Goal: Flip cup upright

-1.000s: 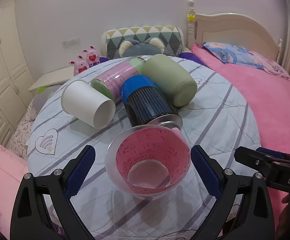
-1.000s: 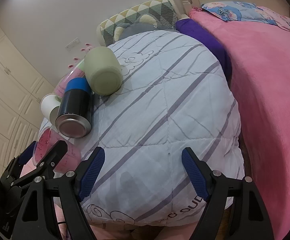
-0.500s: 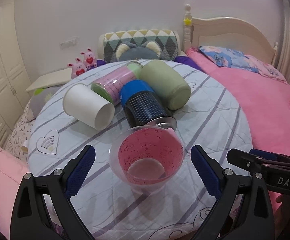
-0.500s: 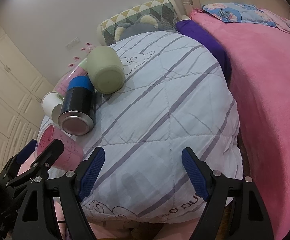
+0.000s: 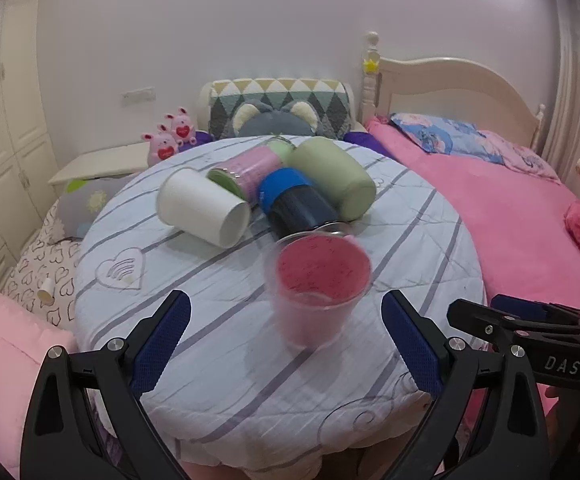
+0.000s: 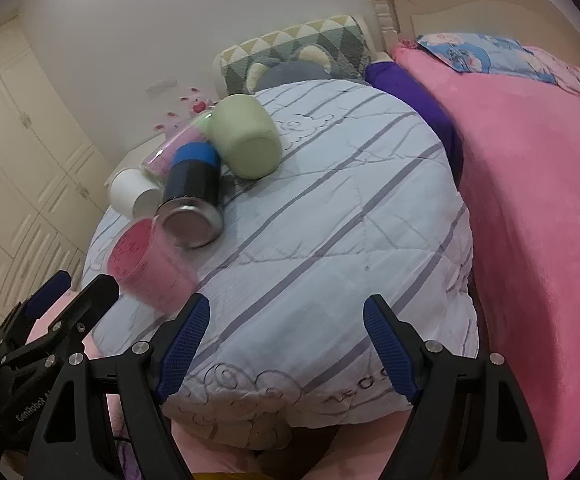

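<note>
Pink cup [image 5: 317, 284] stands mouth-up on the striped quilt [image 5: 226, 344] that covers the round worktop, blurred in both views, so whether it sits fully square or leans slightly is hard to say. It is ahead of the left gripper [image 5: 286, 340], between the lines of its two blue-padded fingers but apart from both; those jaws are spread wide and hold nothing. Just behind the cup lies a dark bottle with a blue band [image 5: 295, 204] on its side, its metal base [image 6: 189, 222] turned toward the cup. Beside the bottle lie a pale green cup [image 5: 331, 176], a pink and green tumbler [image 5: 246, 168] and a white paper cup [image 5: 202, 208], all tipped over and bunched together. The right gripper [image 6: 286, 344] hovers over the near edge of the quilt, well to the side of the pink cup, jaws wide and bare. A pink bed [image 6: 537, 208] runs along the right side.
</note>
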